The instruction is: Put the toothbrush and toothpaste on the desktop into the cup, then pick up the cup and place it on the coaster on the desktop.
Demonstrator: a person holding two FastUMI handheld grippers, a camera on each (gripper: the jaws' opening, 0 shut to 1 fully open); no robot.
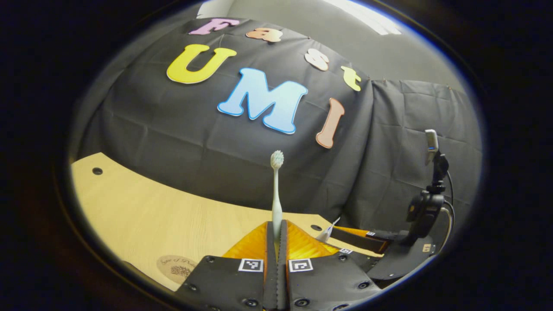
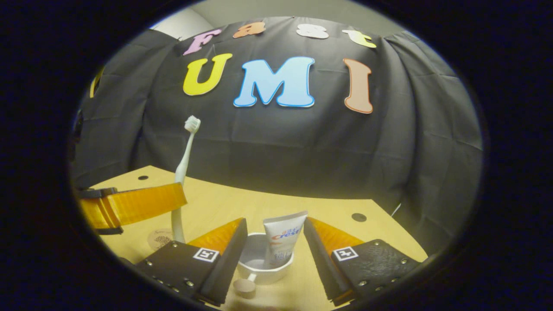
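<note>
My left gripper (image 1: 277, 225) is shut on the lower handle of a white toothbrush (image 1: 276, 190), which stands upright with its bristles on top, above the wooden desktop (image 1: 142, 216). In the right gripper view, that left gripper (image 2: 173, 199) holds the toothbrush (image 2: 185, 151) at the left, a little to the left of the cup. My right gripper (image 2: 274, 246) is open, its fingers on either side of a white cup (image 2: 259, 265) without touching it. A toothpaste tube (image 2: 283, 239) stands in the cup. A round brown coaster (image 2: 157, 237) lies left of the cup, partly hidden.
The coaster (image 1: 178, 268) also lies near the desk's front edge in the left gripper view. The right gripper (image 1: 356, 239) and its camera mount (image 1: 425, 207) show at the right there. The black cloth wall closes off the back. Small round holes (image 2: 358, 217) mark the desktop.
</note>
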